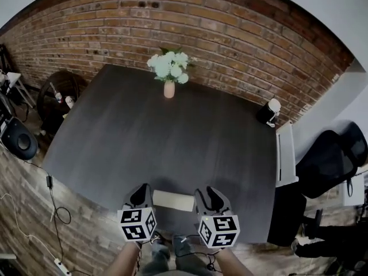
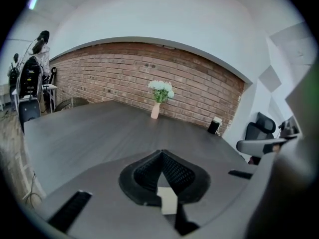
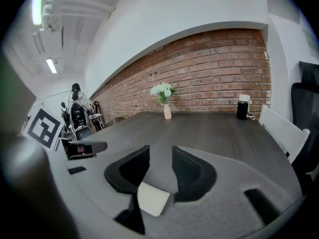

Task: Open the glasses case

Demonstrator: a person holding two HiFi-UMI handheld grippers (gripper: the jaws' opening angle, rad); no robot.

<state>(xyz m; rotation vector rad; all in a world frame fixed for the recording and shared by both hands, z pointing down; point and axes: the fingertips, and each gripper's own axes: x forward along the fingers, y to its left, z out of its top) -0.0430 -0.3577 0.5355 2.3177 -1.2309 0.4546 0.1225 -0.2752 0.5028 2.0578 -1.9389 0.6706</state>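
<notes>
A cream-coloured glasses case (image 1: pixel 172 200) lies closed at the near edge of the dark table (image 1: pixel 161 137), between my two grippers. My left gripper (image 1: pixel 141 188) hovers at the case's left end. In the left gripper view its jaw tips meet, so the left gripper (image 2: pixel 160 154) is shut with nothing held, and the case (image 2: pixel 168 199) shows below, behind the tips. At the case's right end is my right gripper (image 1: pixel 210 192). The right gripper (image 3: pixel 160 157) stands open with a clear gap, and a corner of the case (image 3: pixel 152 198) lies beneath its jaws.
A pink vase of white flowers (image 1: pixel 169 76) stands at the table's far edge by the brick wall. A small black-and-white device (image 1: pixel 268 111) sits at the far right corner. A white seat (image 1: pixel 285 154) and a black office chair (image 1: pixel 330 157) are to the right.
</notes>
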